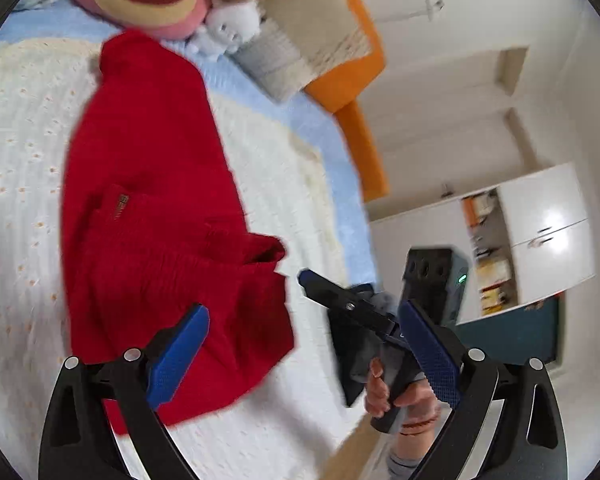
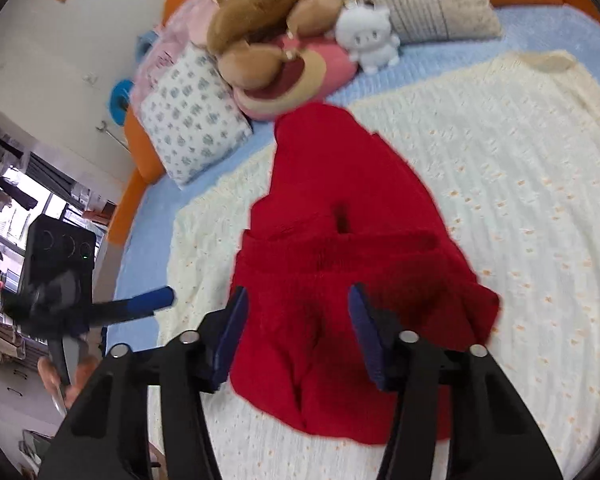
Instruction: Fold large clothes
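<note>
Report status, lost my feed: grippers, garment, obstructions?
Left gripper open, empty. Right gripper open, above red sweater, which lies partly folded on cream blanket. Nothing in the way.

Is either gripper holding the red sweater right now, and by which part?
Neither. Both sets of jaws stand open above the red sweater, which lies loose on the bed.

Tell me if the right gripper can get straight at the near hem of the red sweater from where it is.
Probably yes. The right gripper hangs above the red sweater with its fingers apart and nothing between them. The hem lies bare on the cream blanket; the left gripper is off to the side.
</note>
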A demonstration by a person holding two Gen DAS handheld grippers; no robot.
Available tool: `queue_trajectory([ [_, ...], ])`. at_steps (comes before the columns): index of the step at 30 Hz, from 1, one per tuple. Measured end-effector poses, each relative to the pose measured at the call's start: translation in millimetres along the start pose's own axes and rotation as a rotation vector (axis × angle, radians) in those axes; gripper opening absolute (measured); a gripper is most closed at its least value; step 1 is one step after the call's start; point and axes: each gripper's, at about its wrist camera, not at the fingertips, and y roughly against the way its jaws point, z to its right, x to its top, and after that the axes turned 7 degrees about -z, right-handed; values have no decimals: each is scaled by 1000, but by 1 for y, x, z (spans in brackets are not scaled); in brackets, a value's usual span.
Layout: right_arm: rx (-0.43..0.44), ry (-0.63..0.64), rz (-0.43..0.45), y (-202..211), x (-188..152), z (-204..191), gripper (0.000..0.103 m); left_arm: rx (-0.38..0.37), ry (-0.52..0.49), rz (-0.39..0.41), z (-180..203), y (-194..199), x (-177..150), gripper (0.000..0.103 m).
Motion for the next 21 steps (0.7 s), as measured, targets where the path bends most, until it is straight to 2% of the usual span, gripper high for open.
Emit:
queue_trajectory([
  [3,-56,-9,-54,-41,11,11,49,81,74,-47,-39,-35,16,96],
  [7,-94,-34,-103,-82,14,33,49,68,160,-45,-81,-57,27,96],
  [10,-47,-54,-89,-88,14,46,50,39,164,-31,-89,-57,29,96],
  [12,-7,-54,-94,-79,12,48,51,-5,168,-34,-83,-46,24,96],
  [13,7,-52,-94,-71,11,49,58,-16,163,-29,-79,-37,20,96],
  [14,20,-49,-89,-56,6,49,65,7,144,-16,-72,-20,13,96],
  [15,11,-44,-83,-44,2,48,86,26,118,-8,-65,-9,4,96],
  [16,-7,-33,-70,-29,-3,48,91,34,92,-3,-61,3,-4,97],
  [17,-18,-24,-50,-8,-12,51,91,36,75,-5,-59,17,-17,97],
  [21,60,-112,-82,37,-45,78,91,37,134,-40,-74,40,-62,98],
])
